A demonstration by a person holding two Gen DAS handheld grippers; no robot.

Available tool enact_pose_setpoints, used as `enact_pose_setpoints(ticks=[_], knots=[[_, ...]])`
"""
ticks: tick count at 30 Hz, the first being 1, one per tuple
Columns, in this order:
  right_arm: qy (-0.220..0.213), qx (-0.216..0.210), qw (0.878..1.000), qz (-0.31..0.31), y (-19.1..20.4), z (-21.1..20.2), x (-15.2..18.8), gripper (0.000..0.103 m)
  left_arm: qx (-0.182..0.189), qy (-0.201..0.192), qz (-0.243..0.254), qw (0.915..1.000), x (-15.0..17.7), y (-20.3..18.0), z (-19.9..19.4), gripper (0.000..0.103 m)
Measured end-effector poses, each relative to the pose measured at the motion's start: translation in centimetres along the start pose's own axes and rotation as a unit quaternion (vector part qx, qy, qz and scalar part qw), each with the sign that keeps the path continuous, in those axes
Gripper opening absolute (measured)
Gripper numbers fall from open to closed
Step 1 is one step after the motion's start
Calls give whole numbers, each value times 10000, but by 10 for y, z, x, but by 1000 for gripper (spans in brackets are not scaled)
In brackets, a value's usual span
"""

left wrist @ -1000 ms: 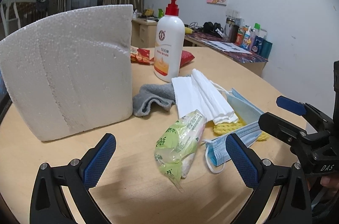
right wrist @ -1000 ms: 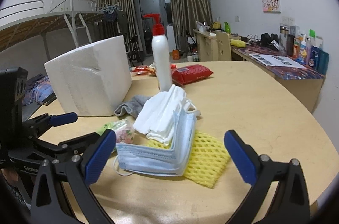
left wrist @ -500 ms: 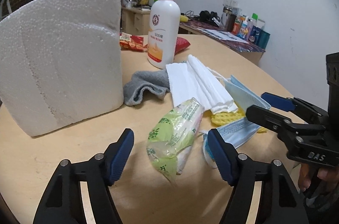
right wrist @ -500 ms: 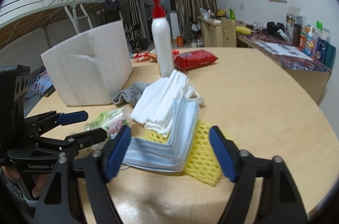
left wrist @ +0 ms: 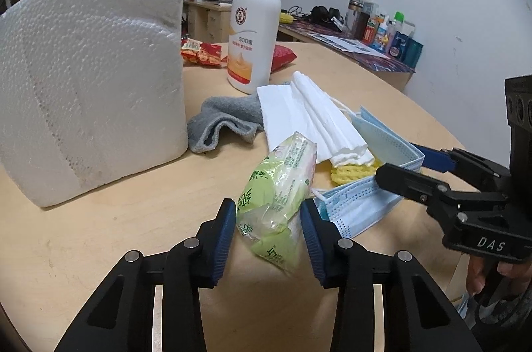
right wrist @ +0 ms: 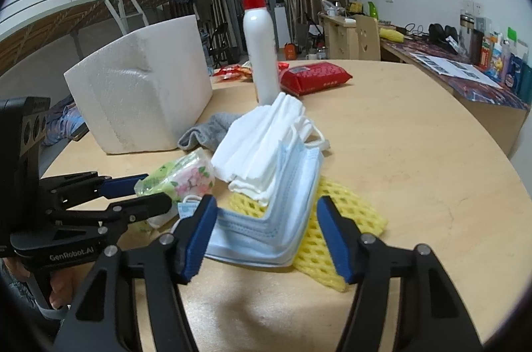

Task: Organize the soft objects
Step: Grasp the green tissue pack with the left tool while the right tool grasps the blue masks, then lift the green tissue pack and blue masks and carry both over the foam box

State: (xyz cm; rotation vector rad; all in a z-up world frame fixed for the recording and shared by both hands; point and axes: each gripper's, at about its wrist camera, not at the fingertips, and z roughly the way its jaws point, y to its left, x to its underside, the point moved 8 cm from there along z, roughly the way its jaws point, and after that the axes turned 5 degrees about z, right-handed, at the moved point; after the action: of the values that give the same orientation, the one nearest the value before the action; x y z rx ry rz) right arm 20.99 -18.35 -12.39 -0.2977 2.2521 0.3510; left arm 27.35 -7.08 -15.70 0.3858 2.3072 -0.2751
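Squeezing gently, the left tool (left wrist: 268,227) sits narrow around the crinkly green plastic tissue pack (left wrist: 278,189) on the round wooden bench (left wrist: 99,239), while the right tool (right wrist: 266,230) waits half-wide around the blue paper masks (right wrist: 266,234).

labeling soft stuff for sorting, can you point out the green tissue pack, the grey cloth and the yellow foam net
green tissue pack (left wrist: 279,185): left wrist view, middle of the wrapper.
grey cloth (left wrist: 226,119): left wrist view, its folded middle.
yellow foam net (right wrist: 349,205): right wrist view, exposed mesh right of the masks.
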Motion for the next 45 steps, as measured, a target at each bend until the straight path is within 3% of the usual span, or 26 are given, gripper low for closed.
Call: enact_pose_setpoints(ticks=[3,6,9,14,16,32,45], knots=[[3,25,10000,-82,3,1,2,65,1,-2,-68,10000,0,2,-1,40],[-3,132,9996,-268,5,2,4,43,-38,-35,-79,10000,0,2,-3,39],[60,207,9993,-292,4,3,7,32,-54,-42,-104,9999,1,3,-3,35],[-43,157,9996,-218,3,-4,9,30,34,-71,-121,9999,1,3,-3,26],[-256,103,9994,-216,4,-13,5,22,49,-125,-93,9999,0,1,-5,24],[-1010,217,9946,-63,3,-64,-24,21,-48,-718,-21,9974,-13,-1,-44,20],[-1497,133,9884,-228,25,-102,-30,21,-449,-1528,151,9871,-27,-5,-121,20]])
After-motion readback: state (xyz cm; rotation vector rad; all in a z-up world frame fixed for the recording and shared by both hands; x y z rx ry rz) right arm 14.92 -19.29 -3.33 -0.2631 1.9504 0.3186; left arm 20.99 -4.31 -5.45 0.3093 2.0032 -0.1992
